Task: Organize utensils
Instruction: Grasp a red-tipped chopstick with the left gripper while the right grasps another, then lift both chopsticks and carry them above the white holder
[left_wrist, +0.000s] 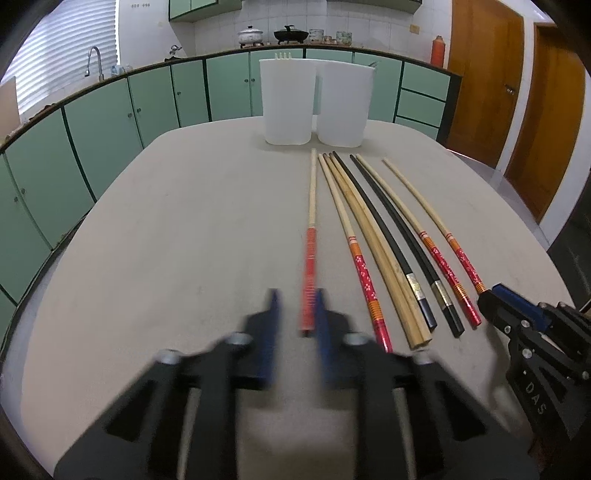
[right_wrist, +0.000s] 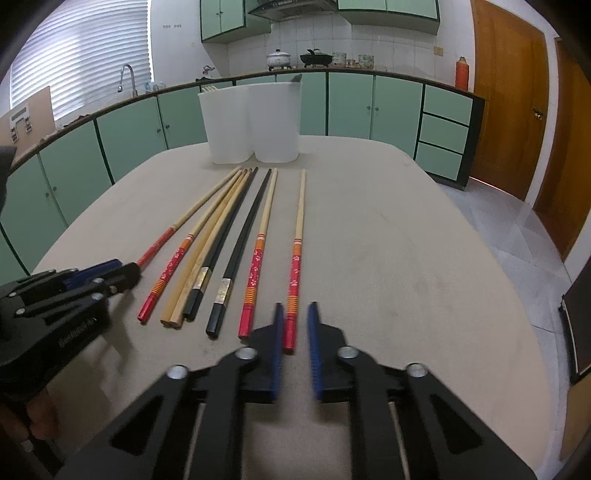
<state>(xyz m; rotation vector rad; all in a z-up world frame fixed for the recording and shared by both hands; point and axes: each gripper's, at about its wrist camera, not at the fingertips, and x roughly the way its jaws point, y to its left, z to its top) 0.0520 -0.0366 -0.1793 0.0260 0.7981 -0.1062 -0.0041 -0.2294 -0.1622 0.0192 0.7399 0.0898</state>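
the left gripper (left_wrist: 296, 297) is open around a red striped chopstick (left_wrist: 312, 192) on the worktop (left_wrist: 166, 240). the right gripper (right_wrist: 295, 306) is open around a flowery chopstick (right_wrist: 300, 221).

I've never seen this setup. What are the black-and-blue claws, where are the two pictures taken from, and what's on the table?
There is no robot: a person holds a two-finger gripper in each hand, each with a fisheye camera looking along its fingers. One picture comes from the left gripper, the other from the right gripper. On the grey table eight chopsticks lie in a row before two white plastic containers. The red striped-handle chopstick sits between the left jaws, the outermost red flowered-handle chopstick between the right. Both pairs stand apart, so nothing is gripped.
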